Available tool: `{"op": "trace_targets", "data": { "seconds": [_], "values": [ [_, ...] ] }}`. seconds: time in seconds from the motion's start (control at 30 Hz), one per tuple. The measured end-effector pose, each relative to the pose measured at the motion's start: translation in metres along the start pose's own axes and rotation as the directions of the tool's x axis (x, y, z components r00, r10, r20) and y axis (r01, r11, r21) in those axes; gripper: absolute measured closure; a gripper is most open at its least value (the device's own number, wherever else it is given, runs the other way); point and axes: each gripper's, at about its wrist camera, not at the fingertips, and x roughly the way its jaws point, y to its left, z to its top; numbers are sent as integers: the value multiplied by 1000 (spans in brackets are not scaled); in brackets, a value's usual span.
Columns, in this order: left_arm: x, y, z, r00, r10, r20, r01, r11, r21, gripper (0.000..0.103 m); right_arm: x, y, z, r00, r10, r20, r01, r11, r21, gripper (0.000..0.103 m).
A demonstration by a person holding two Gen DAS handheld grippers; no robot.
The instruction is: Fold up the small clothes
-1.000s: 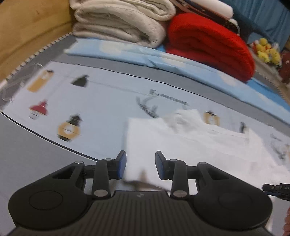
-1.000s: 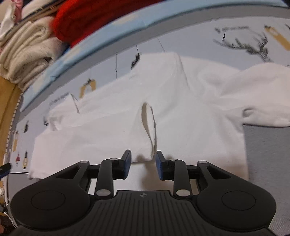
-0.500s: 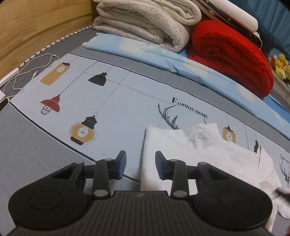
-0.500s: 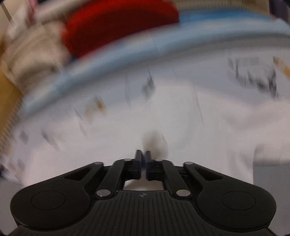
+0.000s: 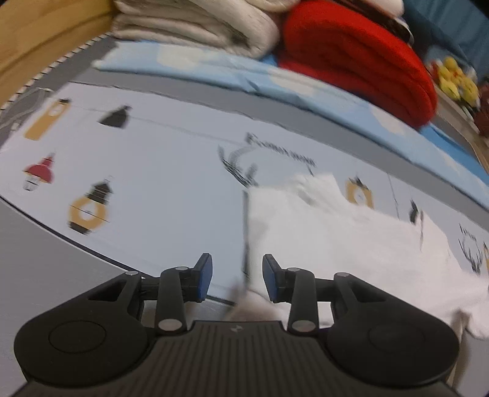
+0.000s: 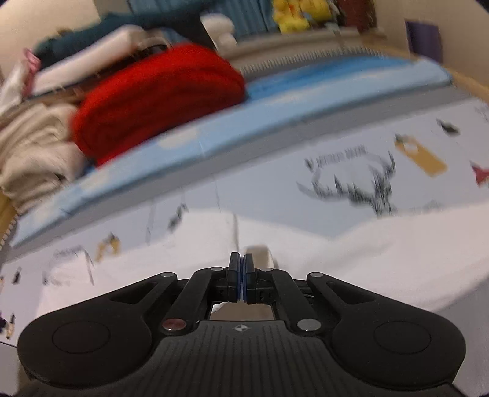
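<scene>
Left wrist view: the left gripper point(image 5: 237, 276) stands wide open, its blue-padded fingers point(image 5: 204, 276) well apart and holding nothing. Between them lies the left edge of the small white cloth garment point(image 5: 336, 241), which spreads flat to the right across the pale blue printed bedsheet point(image 5: 152, 171); a blurred fold of the garment rises just beside the right-hand finger, and contact cannot be judged. Lamp motifs in orange, black and red mark the sheet on the left. A printed line of lettering beside an antler drawing sits behind the garment, too blurred to read. Behind the sheet, from left to right: a folded beige blanket point(image 5: 198, 24), a rolled red blanket point(image 5: 360, 61) and yellow plush toys point(image 5: 455, 79). A wooden board point(image 5: 45, 39) runs along the far left; this view alone shows it plainly.

Right wrist view: the right gripper point(image 6: 241, 274) is closed, fingers pressed together on a raised pinch of the white garment point(image 6: 397, 259), which lies directly under and in front of the tool. This view alone shows the grip. The sheet's antler print and its lettering appear at right, again smeared beyond reading. The beige blanket point(image 6: 33, 152) and red blanket point(image 6: 159, 97) lie at left, the plush toys point(image 6: 293, 15) at the top.
</scene>
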Motion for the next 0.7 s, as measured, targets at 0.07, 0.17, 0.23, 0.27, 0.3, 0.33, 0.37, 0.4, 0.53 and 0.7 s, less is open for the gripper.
{"op": "trace_targets", "data": {
  "seconds": [0.07,0.17,0.23,0.27,0.3,0.33,0.37,0.4,0.53,0.7],
  "values": [
    [9,-6,-6,999,-22,-35,22,1000,17,62,-7,-4,3,999,19,33,-20,1000,15,103],
    [28,-14,-16,995,-15,-94,21,998,60,62,11,-8,-3,994,-84,-63,81,995,-51,102],
    [42,-17,-24,991,45,-125,-29,992,125,62,30,-16,-16,951,-245,-189,227,967,-112,95],
    [48,-17,-28,985,83,-149,-60,986,154,62,33,-27,-18,948,-238,-210,229,971,-63,95],
    [52,-16,-31,978,114,-175,-84,981,173,62,33,-32,-17,954,-215,-209,216,976,-18,95],
    [54,-15,-33,974,125,-187,-91,980,178,62,31,-36,-13,962,-190,-195,197,980,15,95],
    [52,-14,-32,975,125,-182,-92,980,176,62,26,-36,-8,976,-150,-156,157,987,36,95],
    [47,-15,-30,979,126,-163,-96,979,178,62,22,-36,-5,986,-112,-124,119,992,48,95],
    [30,-21,-25,996,45,-80,-30,984,174,62,31,-42,-6,984,71,-161,-47,988,149,95],
    [56,-10,-40,967,131,-218,-90,978,188,59,60,-54,-21,946,-32,-322,83,986,148,95]
  ]
}}
